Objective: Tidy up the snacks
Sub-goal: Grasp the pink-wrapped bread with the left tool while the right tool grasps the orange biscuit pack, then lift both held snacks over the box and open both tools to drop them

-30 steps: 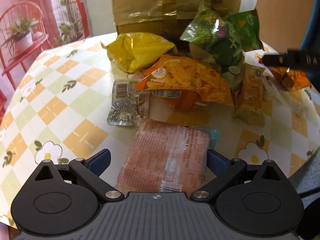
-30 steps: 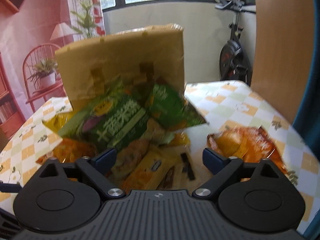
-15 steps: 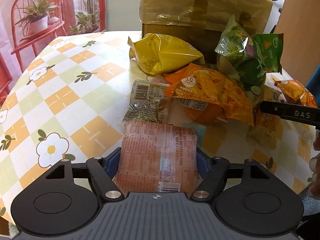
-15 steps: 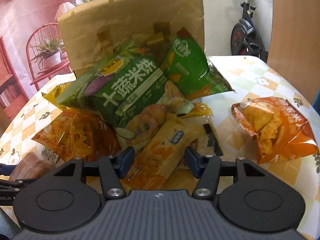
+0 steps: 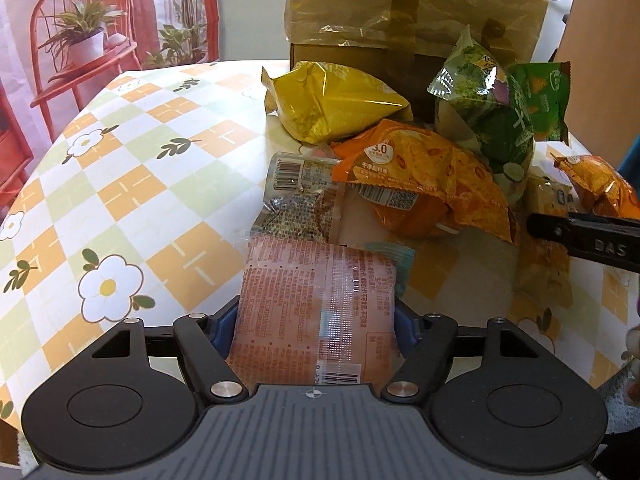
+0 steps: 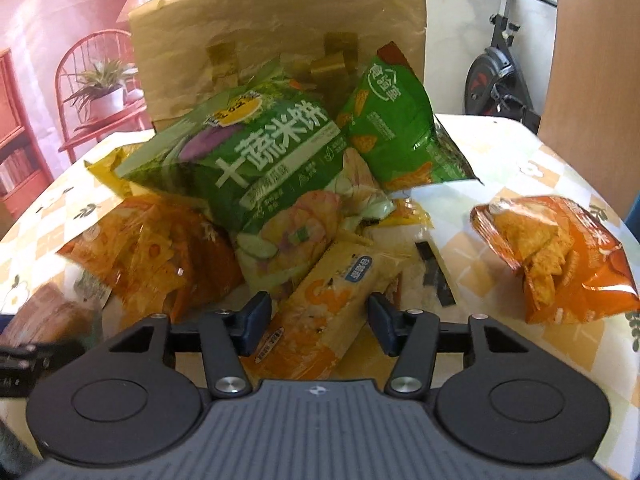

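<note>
Left hand-held gripper point(image 5: 318, 322) clamped on pink snack pack point(image 5: 316, 312), both fingers pressed against pack sides, pack low over bench point(image 5: 120, 184). Silver sachet point(image 5: 298, 204) just beyond pack at 12 o'clock; orange chip bag point(image 5: 424, 188) at 1 o'clock, yellow bag point(image 5: 332, 106) farther back before cardboard box point(image 5: 400, 12).

Right hand-held gripper point(image 6: 316, 322) apart, fingers straddling yellow-orange bar pack point(image 6: 320, 312), contact unclear. Green rice-cracker bag point(image 6: 260, 164) at 11 o'clock, second green bag point(image 6: 392, 128) at 1 o'clock, separate orange chip bag point(image 6: 556, 256) at 3 o'clock.
</note>
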### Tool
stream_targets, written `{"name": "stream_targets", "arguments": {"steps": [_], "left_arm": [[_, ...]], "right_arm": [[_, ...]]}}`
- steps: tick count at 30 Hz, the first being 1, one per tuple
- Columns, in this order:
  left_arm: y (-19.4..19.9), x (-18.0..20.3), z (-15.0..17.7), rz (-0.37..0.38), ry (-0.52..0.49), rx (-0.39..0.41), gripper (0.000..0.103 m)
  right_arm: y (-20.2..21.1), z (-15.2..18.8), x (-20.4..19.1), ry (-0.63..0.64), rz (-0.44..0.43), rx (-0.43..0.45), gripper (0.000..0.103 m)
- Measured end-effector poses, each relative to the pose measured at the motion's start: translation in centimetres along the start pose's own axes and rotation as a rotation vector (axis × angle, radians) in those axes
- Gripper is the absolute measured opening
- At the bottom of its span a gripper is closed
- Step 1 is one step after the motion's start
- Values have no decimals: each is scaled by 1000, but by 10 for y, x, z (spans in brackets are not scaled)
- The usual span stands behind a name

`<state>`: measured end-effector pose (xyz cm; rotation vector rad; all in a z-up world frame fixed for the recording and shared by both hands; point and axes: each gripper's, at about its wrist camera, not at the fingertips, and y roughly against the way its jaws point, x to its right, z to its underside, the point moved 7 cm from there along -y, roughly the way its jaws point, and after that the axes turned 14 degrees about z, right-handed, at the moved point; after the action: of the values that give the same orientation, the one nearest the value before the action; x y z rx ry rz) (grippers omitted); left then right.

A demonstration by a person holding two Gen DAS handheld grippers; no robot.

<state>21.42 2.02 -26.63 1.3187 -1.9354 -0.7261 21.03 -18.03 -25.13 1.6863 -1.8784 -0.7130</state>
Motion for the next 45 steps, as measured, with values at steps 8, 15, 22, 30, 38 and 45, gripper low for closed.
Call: {"name": "stream_targets", "arguments": {"steps": [8, 15, 22, 30, 38, 45], "left_arm": [[1, 1, 3, -6, 2, 5, 76], [0, 0, 4, -2, 4, 8, 76], [5, -1, 6, 8, 25, 18, 75], [26, 6, -4, 14, 4, 102, 75], [60, 6, -22, 28, 24, 186, 74], [105, 18, -43, 66, 16, 262, 74]], "right_arm": [[10, 18, 7, -26, -54, -76, 55], [5, 21, 7, -98, -41, -90, 56], [2, 26, 9, -145, -58, -86, 52], [17, 20, 22, -205, -66, -49, 50], [43, 0, 34, -247, -98, 29, 49], [73, -29, 50, -275, -130, 121, 49]]}}
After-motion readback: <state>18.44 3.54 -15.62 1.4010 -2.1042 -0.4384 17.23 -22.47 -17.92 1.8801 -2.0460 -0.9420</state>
